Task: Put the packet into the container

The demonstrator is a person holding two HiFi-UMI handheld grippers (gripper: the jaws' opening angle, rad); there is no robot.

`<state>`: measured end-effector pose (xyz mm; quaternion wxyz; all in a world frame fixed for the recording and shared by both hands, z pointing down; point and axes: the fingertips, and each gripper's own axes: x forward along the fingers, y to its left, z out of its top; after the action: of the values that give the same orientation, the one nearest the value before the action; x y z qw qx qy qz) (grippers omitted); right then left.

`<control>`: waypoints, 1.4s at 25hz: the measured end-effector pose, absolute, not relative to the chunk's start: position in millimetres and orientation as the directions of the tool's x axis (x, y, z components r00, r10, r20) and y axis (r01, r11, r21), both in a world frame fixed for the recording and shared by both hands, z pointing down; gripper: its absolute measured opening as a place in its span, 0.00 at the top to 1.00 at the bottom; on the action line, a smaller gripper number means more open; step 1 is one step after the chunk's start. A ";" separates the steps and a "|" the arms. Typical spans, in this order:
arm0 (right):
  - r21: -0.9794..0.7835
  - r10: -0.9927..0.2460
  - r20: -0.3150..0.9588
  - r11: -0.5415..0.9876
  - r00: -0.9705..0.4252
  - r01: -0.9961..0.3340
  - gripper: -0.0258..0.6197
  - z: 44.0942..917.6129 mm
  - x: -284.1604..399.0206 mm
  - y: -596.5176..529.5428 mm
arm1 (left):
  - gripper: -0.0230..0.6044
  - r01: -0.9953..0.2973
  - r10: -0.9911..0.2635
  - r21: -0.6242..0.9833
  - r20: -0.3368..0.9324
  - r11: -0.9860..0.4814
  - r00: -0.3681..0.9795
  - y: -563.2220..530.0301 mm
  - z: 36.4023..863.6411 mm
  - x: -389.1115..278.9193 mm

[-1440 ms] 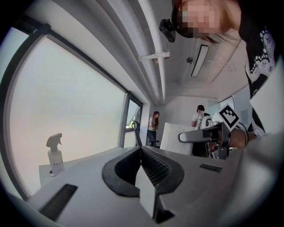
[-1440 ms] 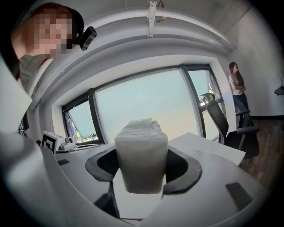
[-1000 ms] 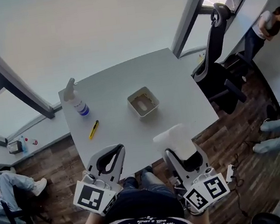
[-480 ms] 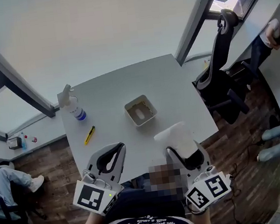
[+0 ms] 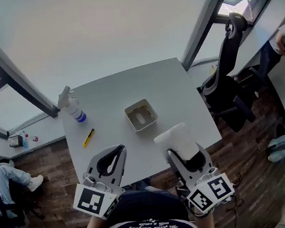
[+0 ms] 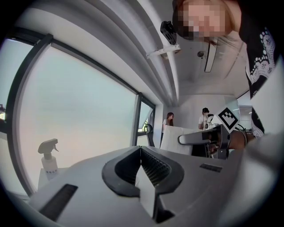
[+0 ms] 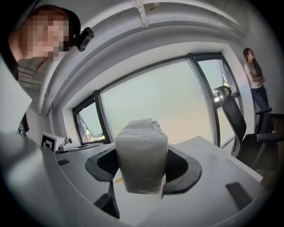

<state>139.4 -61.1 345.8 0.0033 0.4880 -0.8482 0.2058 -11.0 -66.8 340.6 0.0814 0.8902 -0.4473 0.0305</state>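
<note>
right hand-held gripper (image 5: 183,155) keeps its clamp on the packet (image 5: 175,139)

little has shifted in the last second: the packet stays over the near side of the desk (image 5: 111,102), well short of the open container (image 5: 141,115). left hand-held gripper (image 5: 110,161) is closed on nothing. the carry forward looks barely begun.

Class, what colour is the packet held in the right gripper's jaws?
The packet is white, clearest in the right gripper view.

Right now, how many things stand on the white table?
3: a spray bottle at its far left corner, a yellow tool near the left edge, the container mid-table. Container contents unclear.
</note>
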 end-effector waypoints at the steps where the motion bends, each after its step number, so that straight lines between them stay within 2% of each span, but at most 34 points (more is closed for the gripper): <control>1: -0.345 -0.824 0.204 0.444 -0.528 -0.827 0.53 345.5 141.0 -61.9 | 0.95 -0.805 -0.796 0.112 0.124 -0.582 0.593 -66.9 339.9 -10.2; 14: -0.342 -0.797 0.190 0.494 -0.573 -0.800 0.53 341.4 165.3 -66.0 | 0.95 -0.843 -0.839 0.133 0.102 -0.522 0.535 -53.6 337.4 2.9; 27: -0.341 -0.823 0.192 0.456 -0.535 -0.822 0.53 335.8 179.7 -75.2 | 0.95 -0.803 -0.795 0.141 0.120 -0.580 0.595 -52.4 344.0 13.2; 35: -0.341 -0.836 0.206 0.425 -0.508 -0.838 0.53 336.6 161.3 -80.8 | 0.95 -0.793 -0.785 0.159 0.121 -0.588 0.607 -60.9 344.0 -8.2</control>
<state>161.3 -80.8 336.6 0.0024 0.4960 -0.8441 0.2037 -8.2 -60.9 344.0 0.0989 0.8909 -0.4428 0.0190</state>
